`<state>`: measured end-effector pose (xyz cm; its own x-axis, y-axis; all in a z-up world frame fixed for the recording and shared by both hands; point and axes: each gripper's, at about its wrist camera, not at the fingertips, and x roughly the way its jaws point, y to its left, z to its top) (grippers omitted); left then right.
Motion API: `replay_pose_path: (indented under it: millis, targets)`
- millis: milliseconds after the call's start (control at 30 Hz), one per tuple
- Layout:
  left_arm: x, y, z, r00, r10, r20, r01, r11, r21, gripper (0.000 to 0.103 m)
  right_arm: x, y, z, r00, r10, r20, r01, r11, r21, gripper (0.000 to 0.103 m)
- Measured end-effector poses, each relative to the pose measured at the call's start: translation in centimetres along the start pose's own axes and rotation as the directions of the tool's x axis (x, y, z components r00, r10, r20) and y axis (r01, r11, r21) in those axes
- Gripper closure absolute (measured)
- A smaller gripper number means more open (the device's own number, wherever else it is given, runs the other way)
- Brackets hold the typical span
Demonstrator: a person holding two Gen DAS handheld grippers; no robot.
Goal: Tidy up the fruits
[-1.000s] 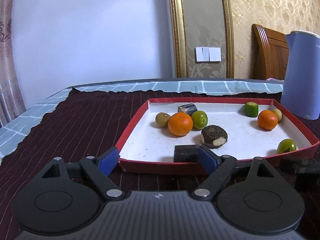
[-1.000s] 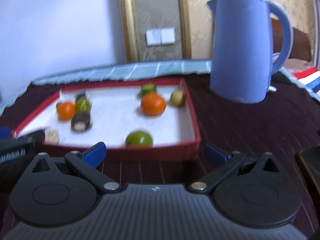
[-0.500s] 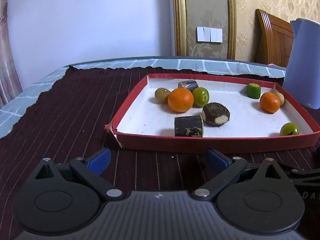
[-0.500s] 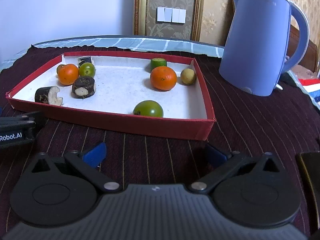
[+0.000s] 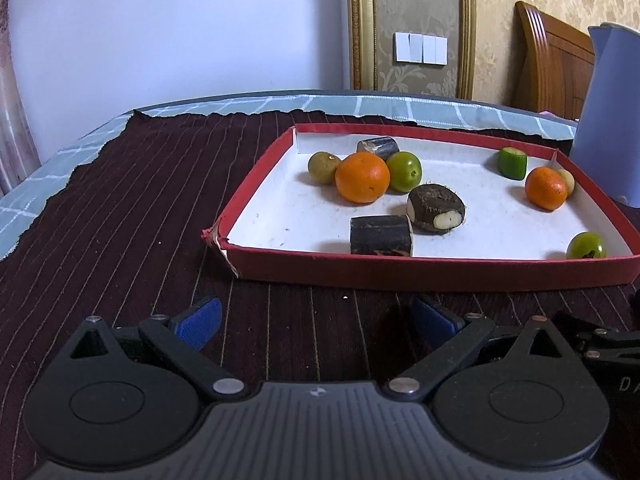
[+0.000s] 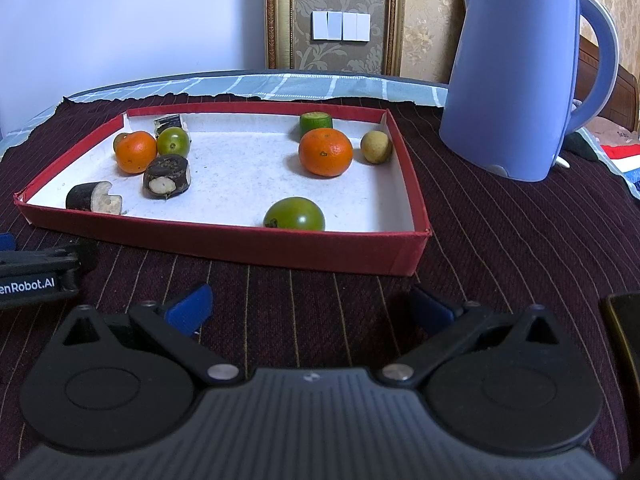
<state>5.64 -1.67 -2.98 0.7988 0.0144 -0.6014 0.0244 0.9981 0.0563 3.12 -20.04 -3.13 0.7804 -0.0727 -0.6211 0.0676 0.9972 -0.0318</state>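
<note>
Left gripper [image 5: 316, 316] backed off red tray [image 5: 400, 270], dark chunk [image 5: 381, 235] released; both jaws wide, empty

We identify the setting as a room in a private home, most likely a dining or living room. Supporting evidence follows. The wall at 12 o'clock carries beige damask wallpaper [image 6: 424, 28] inside a gilt moulded frame [image 5: 362, 24], with a row of white light switches [image 6: 341, 26] mounted on it. At 1 o'clock in the left wrist view we see the carved back of a wooden chair [image 5: 554, 68]. The table [image 5: 120, 208] is covered by a dark striped cloth laid over a light blue checked cloth [image 5: 360, 105]. A blue electric kettle [image 6: 516, 72] stands on it at 2 o'clock. At 9 o'clock, a patterned curtain [image 5: 10, 92] hangs beside a plain white wall [image 5: 180, 28].
</note>
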Motion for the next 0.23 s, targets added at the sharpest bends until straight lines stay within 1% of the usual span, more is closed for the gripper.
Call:
replay_pose_path:
  millis: [133, 233]
  targets:
    - [-0.23, -0.09, -0.06, 1.0, 0.002, 0.017, -0.002, 1.0, 0.01, 0.001, -0.01, -0.01, 0.0, 1.0, 0.0, 0.0, 0.0, 1.0, 0.0, 0.0]
    - [-0.14, -0.14, -0.03, 1.0, -0.001, 0.01, 0.001, 1.0, 0.015, 0.001, -0.02, -0.02, 0.0, 1.0, 0.0, 0.0, 0.0, 1.0, 0.0, 0.0]
